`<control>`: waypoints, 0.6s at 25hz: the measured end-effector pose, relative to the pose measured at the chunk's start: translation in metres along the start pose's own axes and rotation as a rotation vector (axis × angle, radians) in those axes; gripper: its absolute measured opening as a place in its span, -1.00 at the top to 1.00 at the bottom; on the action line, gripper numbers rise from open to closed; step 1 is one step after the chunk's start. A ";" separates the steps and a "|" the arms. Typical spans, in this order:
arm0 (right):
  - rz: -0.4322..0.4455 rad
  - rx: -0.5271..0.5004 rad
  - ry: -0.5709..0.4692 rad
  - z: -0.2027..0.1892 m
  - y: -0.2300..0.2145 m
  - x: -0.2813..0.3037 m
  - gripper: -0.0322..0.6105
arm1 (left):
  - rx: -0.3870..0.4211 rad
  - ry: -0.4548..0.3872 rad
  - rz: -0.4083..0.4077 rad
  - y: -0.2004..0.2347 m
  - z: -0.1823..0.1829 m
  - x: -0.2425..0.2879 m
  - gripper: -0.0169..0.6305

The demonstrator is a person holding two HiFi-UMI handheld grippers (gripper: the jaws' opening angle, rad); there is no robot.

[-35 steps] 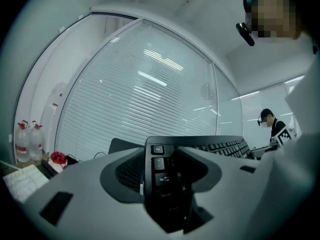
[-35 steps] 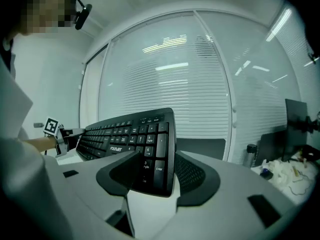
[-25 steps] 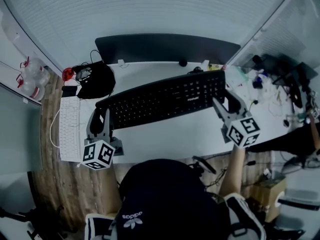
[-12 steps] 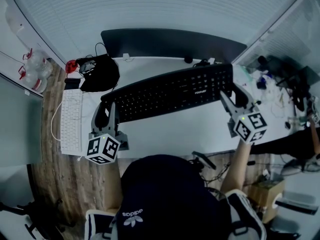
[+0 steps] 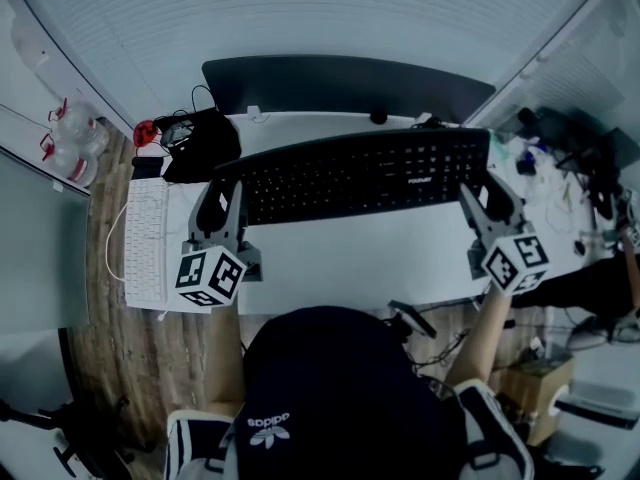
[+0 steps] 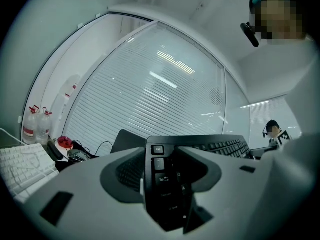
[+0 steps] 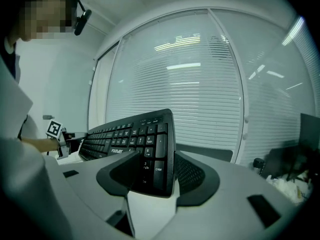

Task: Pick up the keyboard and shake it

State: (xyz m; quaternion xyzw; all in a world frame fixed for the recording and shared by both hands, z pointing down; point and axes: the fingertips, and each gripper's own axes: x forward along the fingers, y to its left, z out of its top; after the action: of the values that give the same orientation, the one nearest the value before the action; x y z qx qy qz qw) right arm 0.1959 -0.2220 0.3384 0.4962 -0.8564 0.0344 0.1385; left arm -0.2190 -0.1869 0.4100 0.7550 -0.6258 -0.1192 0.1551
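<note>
Operator: Slatted blinds [image 5: 300, 18] back the white worktop [image 5: 350, 258]. State the layout, left to right.

Inspector: A white keyboard [image 5: 145, 243] lies flat at the far left edge and takes no part in the task. Next comes the left hand-held gripper [image 5: 224, 196]. Its jaws are clamped on the left end of the black keyboard [image 5: 360, 173], one jaw on the key face and one on the underside. The Esc and Tab keys sit between them.

Operator: Where is the black keyboard?

Inspector: It is off the worktop and carried between the two hand-held grippers, in front of a dark panel [image 5: 345, 83]. Its long axis runs left to right, from one gripper straight to the other. The right end sits slightly farther from the person.

Operator: And the right side?

Inspector: The right hand-held gripper [image 5: 482, 193] is clamped on the numpad end, with the Enter key between its jaws. Clutter [image 5: 560, 158] lies beyond it.

Operator: What does the shake turn on?

Inspector: Each gripper holds only an extreme end, and neither is nearer the middle. In my judgement, both must move together across the long axis. Uneven motion could twist one end out of its jaws.
</note>
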 end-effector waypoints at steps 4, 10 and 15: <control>-0.029 0.002 0.008 -0.004 -0.010 0.012 0.23 | 0.000 0.011 -0.006 0.000 -0.004 0.012 0.31; -0.011 0.021 -0.011 -0.005 0.000 0.002 0.23 | 0.021 -0.012 -0.011 0.004 0.005 0.006 0.31; 0.002 0.018 -0.020 -0.004 -0.002 0.013 0.23 | 0.027 -0.027 -0.008 0.004 0.007 0.011 0.31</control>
State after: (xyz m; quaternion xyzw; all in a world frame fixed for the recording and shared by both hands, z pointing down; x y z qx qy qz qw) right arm 0.1921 -0.2332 0.3460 0.4968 -0.8579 0.0375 0.1256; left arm -0.2229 -0.1988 0.4053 0.7578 -0.6264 -0.1218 0.1360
